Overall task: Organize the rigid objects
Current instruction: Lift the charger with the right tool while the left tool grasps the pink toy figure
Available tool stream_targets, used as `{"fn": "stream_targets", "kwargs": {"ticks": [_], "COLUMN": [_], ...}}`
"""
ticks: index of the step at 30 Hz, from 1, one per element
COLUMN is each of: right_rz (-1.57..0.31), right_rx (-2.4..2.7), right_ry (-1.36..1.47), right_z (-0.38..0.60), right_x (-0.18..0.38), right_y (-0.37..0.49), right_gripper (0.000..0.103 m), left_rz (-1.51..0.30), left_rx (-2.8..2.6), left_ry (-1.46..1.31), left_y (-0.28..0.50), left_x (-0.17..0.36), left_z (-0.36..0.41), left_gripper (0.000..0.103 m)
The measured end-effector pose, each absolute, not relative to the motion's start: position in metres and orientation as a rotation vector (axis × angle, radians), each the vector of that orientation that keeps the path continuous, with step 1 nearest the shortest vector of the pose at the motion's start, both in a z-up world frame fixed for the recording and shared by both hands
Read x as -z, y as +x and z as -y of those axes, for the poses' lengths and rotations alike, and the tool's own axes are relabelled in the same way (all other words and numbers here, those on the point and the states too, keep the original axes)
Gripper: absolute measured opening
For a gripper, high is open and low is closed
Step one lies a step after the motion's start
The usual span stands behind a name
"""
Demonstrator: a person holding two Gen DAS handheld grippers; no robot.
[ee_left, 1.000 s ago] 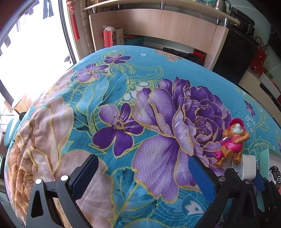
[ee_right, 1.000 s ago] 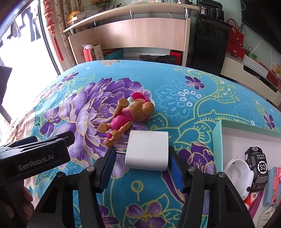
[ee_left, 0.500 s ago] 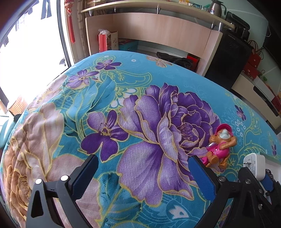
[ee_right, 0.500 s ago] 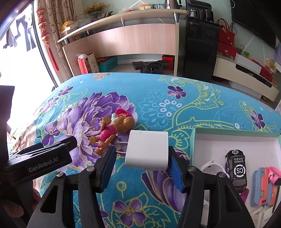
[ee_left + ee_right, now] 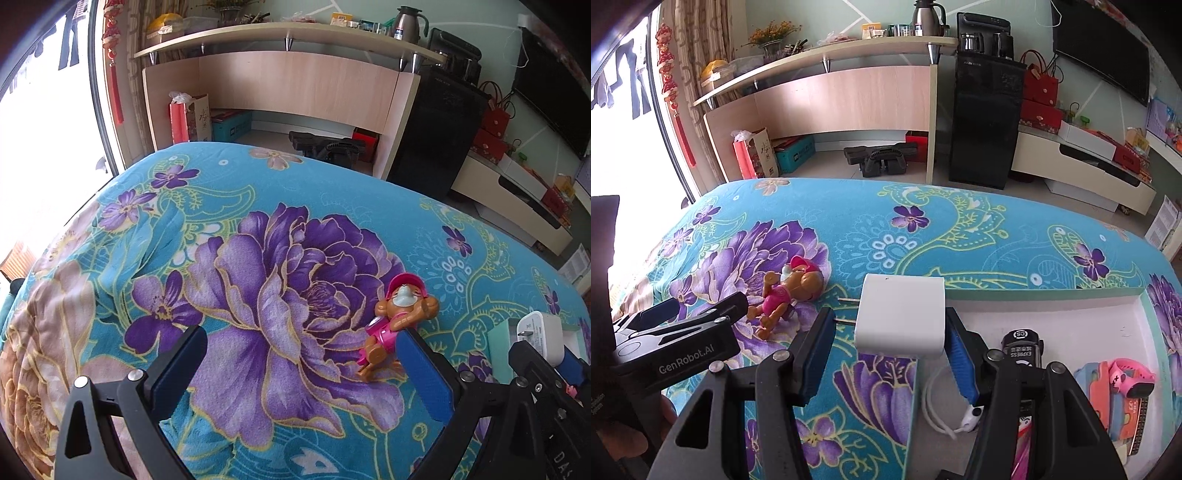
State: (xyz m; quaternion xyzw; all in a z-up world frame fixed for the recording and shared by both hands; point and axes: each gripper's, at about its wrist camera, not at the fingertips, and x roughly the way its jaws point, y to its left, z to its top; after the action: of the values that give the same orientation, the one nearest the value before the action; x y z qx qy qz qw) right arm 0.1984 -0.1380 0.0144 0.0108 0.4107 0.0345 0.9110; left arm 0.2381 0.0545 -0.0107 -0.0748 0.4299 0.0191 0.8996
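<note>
Right wrist view: the right tool [image 5: 886, 328] was clamped on a white charger block [image 5: 901, 314], one blue pad on each flat side, its prongs sticking out to the left.
Charger position: held clear of the floral blanket [image 5: 960, 236], over the near-left corner of the white tray [image 5: 1052, 295], presumably on its way in.
Why that grip: I judged the pads took the broad faces so the smooth block would not twist.
Tray contents: a toy car [image 5: 1023, 347], a coiled white cable [image 5: 938, 406] and pink and orange pieces already lay inside, so the open space nearest the charger looked the likely landing spot.
Left tool: the left tool [image 5: 303, 373] stood wide apart with nothing between its pads, hovering over the purple flower.
Remaining item: a toy dog [image 5: 399, 325] in a pink outfit lay on its back on the blanket, just beside the left tool's right pad, probably the next pick.
</note>
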Motion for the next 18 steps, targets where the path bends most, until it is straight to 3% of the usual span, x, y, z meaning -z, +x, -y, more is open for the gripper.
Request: {"fn": "stream_targets", "kwargs": {"ticks": [8,18], "right_rz": [-0.829,-0.836], "right_rx": [-0.018,-0.009], "right_ry": [0.072,0.102], "right_z": [0.166,0.178], "right_x": [-0.022,-0.020], "right_y": [0.196,0.197], "right_gripper": [0.060,0.060], "left_rz": [-0.839,-0.893], "left_rx": [0.048,0.074], "left_ry": [-0.103,-0.063], "left_y": [0.243,0.255], "left_x": [0.003,0.027], "left_z": [-0.023,-0.005], "left_gripper": [0.102,0.086]}}
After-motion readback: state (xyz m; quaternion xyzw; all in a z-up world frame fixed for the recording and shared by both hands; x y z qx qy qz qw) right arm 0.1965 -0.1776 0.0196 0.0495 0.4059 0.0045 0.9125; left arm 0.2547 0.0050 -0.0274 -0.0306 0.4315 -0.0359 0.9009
